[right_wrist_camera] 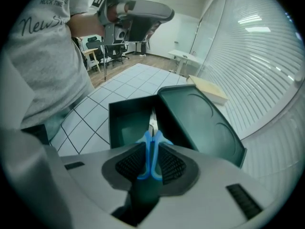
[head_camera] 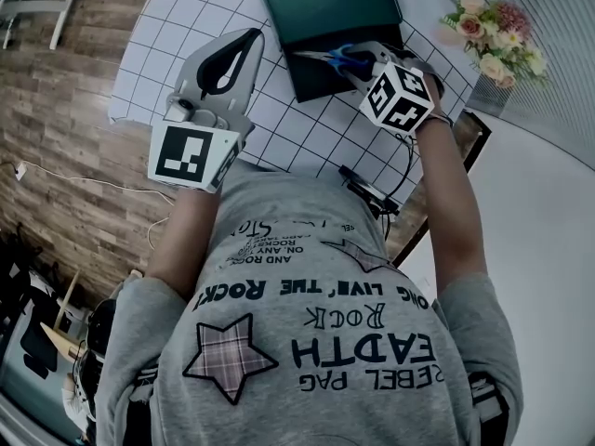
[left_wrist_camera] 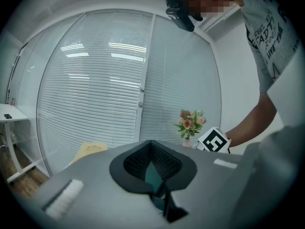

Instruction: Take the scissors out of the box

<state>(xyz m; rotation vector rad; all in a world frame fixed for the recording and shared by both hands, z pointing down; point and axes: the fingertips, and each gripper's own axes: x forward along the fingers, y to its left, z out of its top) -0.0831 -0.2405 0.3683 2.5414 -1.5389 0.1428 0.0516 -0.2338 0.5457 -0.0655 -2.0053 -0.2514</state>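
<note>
over the box (right_wrist_camera: 120, 120), right gripper (right_wrist_camera: 151, 149) fingers clamp the scissors (right_wrist_camera: 152, 136) by the blue handles; likely light, stiff, slippery. left gripper (left_wrist_camera: 151, 149) fingers together, empty.

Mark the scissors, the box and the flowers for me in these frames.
scissors (right_wrist_camera: 147, 154): right gripper view, blue handle between the jaws.
box (right_wrist_camera: 200, 120): right gripper view, inside of the open lid.
flowers (head_camera: 472, 26): head view, a pink bloom.

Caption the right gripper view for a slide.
Right gripper shut on blue-handled scissors above the open dark box.
</note>
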